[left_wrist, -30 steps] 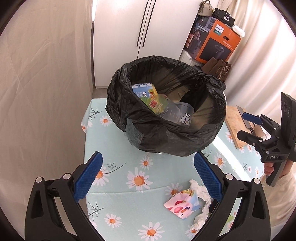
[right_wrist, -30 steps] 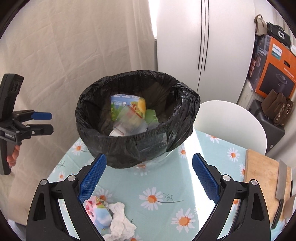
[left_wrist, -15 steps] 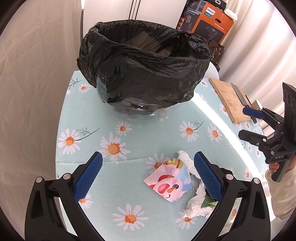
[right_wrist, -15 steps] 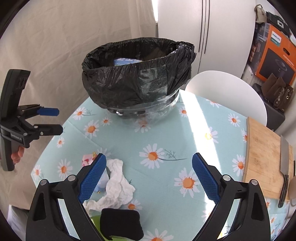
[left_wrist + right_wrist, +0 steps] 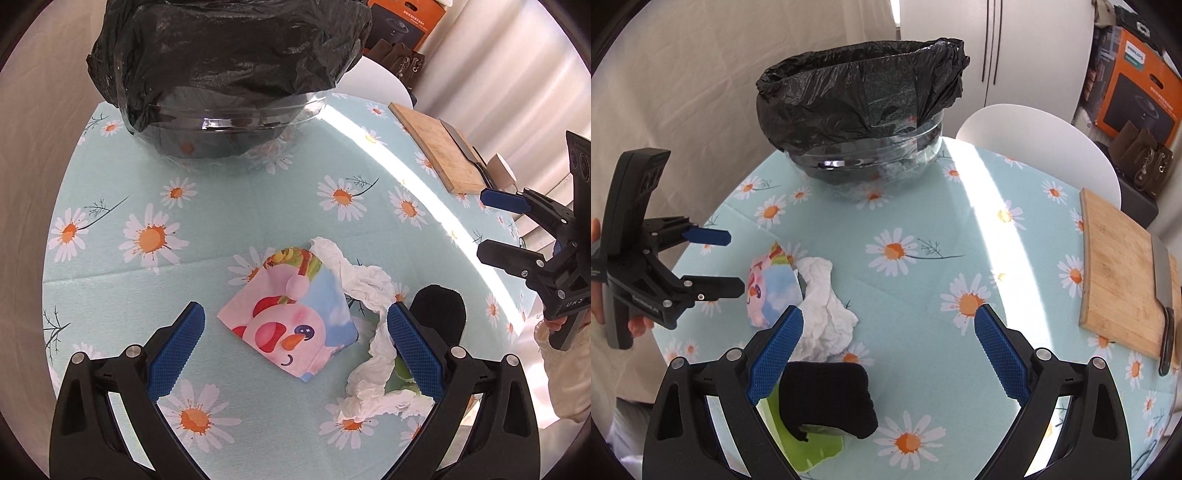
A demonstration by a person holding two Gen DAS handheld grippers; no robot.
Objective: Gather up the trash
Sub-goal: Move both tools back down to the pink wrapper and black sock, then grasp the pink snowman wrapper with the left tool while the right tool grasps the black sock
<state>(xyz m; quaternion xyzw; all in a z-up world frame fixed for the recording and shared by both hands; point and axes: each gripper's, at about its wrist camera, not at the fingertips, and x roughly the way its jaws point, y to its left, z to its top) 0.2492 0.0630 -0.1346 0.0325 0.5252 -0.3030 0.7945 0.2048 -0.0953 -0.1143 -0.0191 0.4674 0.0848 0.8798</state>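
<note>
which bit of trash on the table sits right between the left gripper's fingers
The cartoon-print wrapper, centred in the open left gripper; the white crumpled tissue and black piece lie off to its right.

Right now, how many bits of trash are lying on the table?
4: a cartoon wrapper by the left tool, white tissue beside it, a black piece nearer, on a green scrap. More may be hidden.

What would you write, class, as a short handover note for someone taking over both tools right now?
Left tool: open, empty, above the cartoon wrapper.
Right tool: open, empty, near the black cloth.
Crumpled tissue lies against the wrapper; a green scrap lies under the black cloth.
Bag-lined bowl stands at the table's far side, apart from the litter; contents not visible.
Done: nothing gripped yet.
Left: lift wrapper, tissue, cloth and scrap into the bag.
</note>
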